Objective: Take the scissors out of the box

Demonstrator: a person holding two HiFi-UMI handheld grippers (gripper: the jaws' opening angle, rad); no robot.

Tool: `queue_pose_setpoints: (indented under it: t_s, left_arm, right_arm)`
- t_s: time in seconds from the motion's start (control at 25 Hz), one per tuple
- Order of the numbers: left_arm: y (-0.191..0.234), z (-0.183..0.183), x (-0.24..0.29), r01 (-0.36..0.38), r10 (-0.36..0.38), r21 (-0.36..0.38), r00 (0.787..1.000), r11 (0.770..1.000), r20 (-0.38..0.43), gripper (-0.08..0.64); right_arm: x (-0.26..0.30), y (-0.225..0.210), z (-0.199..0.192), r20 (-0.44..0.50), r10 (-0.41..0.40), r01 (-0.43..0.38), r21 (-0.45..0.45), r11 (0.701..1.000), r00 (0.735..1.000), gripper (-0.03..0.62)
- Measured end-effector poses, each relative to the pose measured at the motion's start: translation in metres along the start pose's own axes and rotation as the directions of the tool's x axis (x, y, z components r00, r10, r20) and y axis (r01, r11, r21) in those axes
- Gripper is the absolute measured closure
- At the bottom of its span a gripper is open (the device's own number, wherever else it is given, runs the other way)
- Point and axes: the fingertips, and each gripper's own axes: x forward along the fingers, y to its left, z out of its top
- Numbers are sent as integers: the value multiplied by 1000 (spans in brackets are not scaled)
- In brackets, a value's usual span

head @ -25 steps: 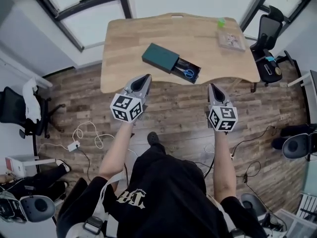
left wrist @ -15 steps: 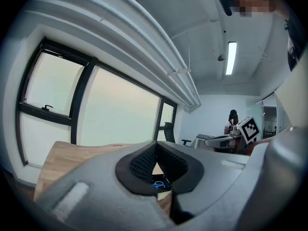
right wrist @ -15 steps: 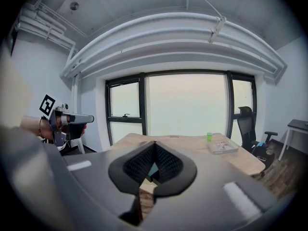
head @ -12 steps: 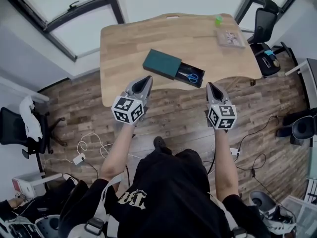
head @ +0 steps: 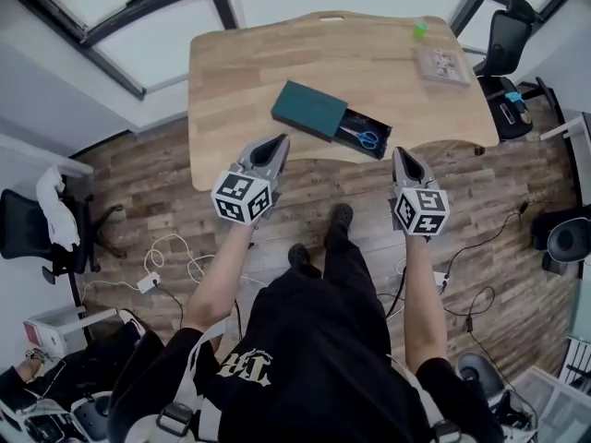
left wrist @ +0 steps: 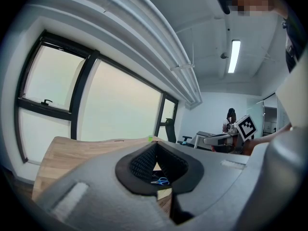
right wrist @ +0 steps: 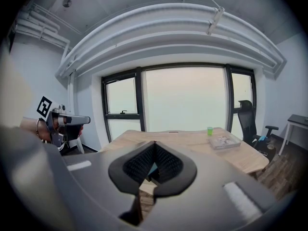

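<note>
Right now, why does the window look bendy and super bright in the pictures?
Left gripper view: the wide lens curves the window frame and the ceiling pipes, and daylight washes the glass out white. Right gripper view: the same bending, with black corners. Head view: sharp and evenly lit, no glare on the table.

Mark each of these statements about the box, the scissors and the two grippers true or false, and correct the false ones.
1. The scissors lie in the pulled-out tray of the dark green box. True.
2. The left gripper and the right gripper are both shut. True.
3. The left gripper holds the scissors. False: it is empty and is short of the table, over the floor.
4. The green cup stands against the box. False: the green cup stands near the table's far corner, well apart from the box.
</note>
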Motion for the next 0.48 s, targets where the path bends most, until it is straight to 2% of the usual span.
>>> queue_pose_setpoints:
  t_s: [0.24,0.48]
  left_arm:
    - [18,-6,28,-31,31,3,999,1000,-15,555]
    - [29,-3,80,-35,35,-7,999,999,-16,555]
  right_arm:
    - [46,-24,-8,-27,41,-41,-2,999,999,591]
    - [91,-61,-12,-60,70,-70,0,998,996,591]
